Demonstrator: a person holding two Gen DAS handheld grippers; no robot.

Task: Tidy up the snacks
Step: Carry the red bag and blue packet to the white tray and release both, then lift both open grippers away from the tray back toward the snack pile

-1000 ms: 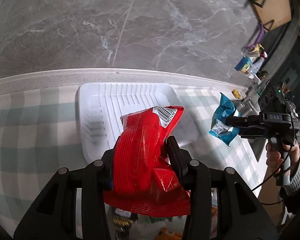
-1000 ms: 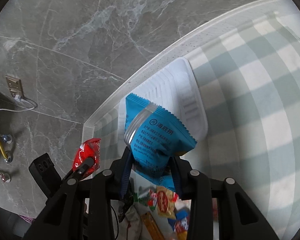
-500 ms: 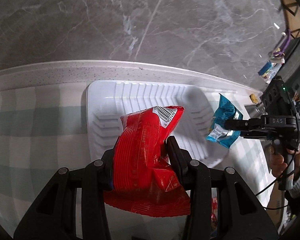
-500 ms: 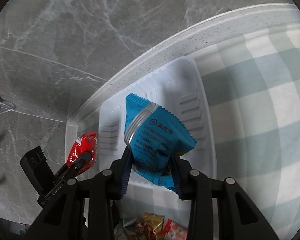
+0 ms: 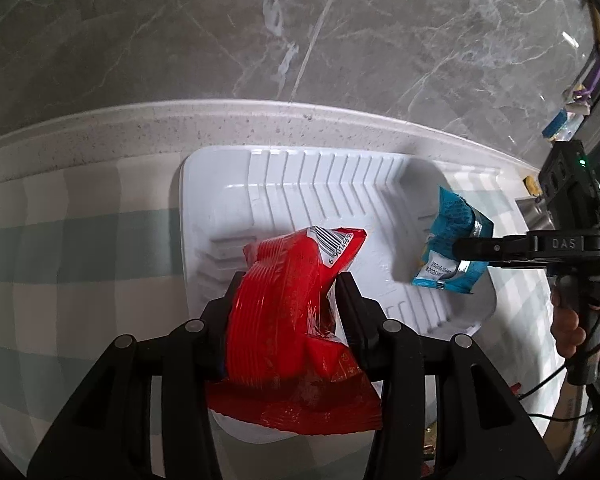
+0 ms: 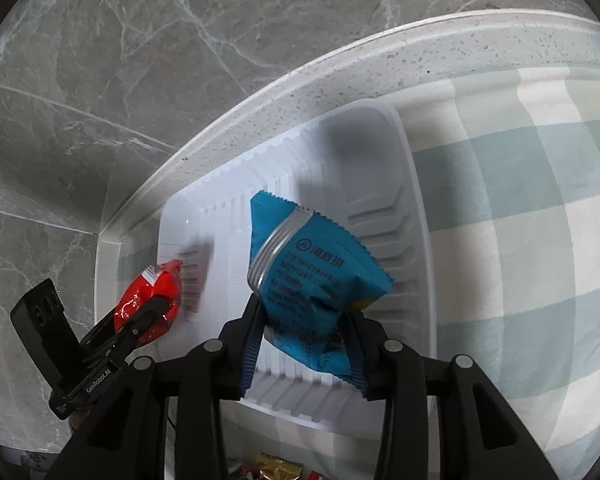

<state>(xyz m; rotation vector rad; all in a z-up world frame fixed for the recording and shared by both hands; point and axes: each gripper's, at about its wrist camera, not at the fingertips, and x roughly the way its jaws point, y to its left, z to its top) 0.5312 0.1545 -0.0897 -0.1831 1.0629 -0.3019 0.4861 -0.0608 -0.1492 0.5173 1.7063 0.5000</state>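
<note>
Red snack packet [image 5: 291,304] barcode "6 90196", blue packet [image 6: 312,276] Chinese print

Our right gripper [image 6: 302,316] clamps the blue snack packet [image 6: 308,264] above the white ribbed tray [image 6: 416,216]. At the tray's left edge our left gripper [image 6: 155,308] pinches the red snack packet [image 6: 151,292]. The tray rests on a checked cloth [image 6: 520,208].
</note>
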